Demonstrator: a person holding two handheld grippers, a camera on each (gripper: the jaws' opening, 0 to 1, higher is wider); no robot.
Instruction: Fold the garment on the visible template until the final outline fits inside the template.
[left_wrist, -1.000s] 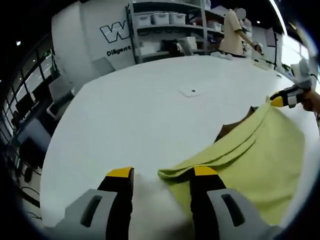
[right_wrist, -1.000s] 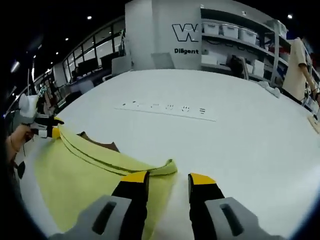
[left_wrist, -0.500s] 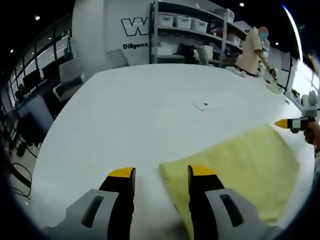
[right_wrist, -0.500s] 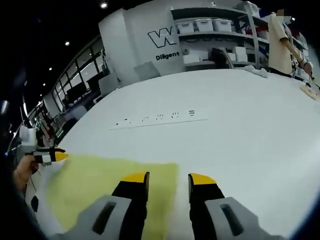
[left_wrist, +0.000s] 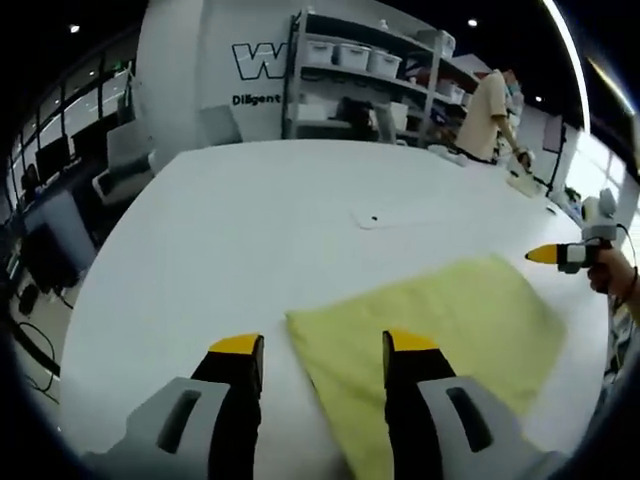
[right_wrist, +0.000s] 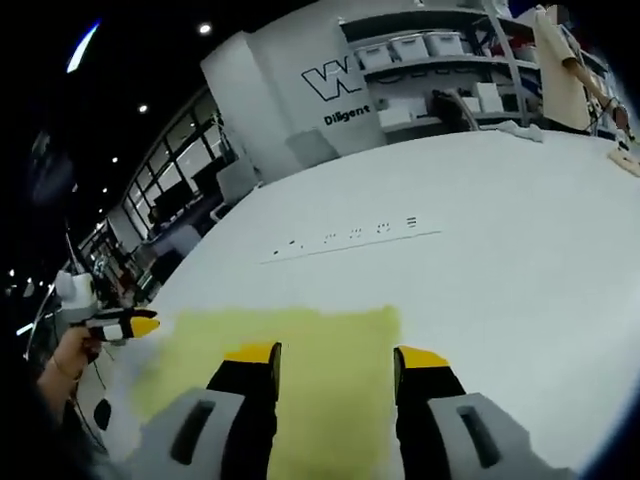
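A yellow garment (left_wrist: 430, 325) lies flat on the white table (left_wrist: 250, 230) as a rough rectangle, and the template cannot be made out beneath it. In the left gripper view, the left gripper (left_wrist: 323, 350) hovers over the garment's near-left corner with its yellow-tipped fingers (left_wrist: 238, 350) spread and holding nothing; one finger sits over bare table, the other over the cloth. At the far right of that view, the right gripper (left_wrist: 552, 255) is held in a hand (left_wrist: 605, 275) just off the garment's far edge. In the right gripper view, the right gripper (right_wrist: 336, 357) hangs over the garment (right_wrist: 290, 355) near its right edge, its fingers (right_wrist: 252, 357) parted and empty, the cloth showing between them. At the left of this view, the left gripper (right_wrist: 128, 325) is held in a hand (right_wrist: 70, 350) beside the garment's other end. On the back wall (right_wrist: 290, 90) is a large outlined "W" logo (right_wrist: 332, 78), cut off by shelving, with the word "Diligent" (right_wrist: 347, 115) beneath it, the rest hidden. Shelves (left_wrist: 360, 70) carry white bins (left_wrist: 350, 55). A row of small dark marks (right_wrist: 350, 232) along a thin line on the table is too small to read. A person (left_wrist: 487, 115) in a pale top stands at the table's far side.
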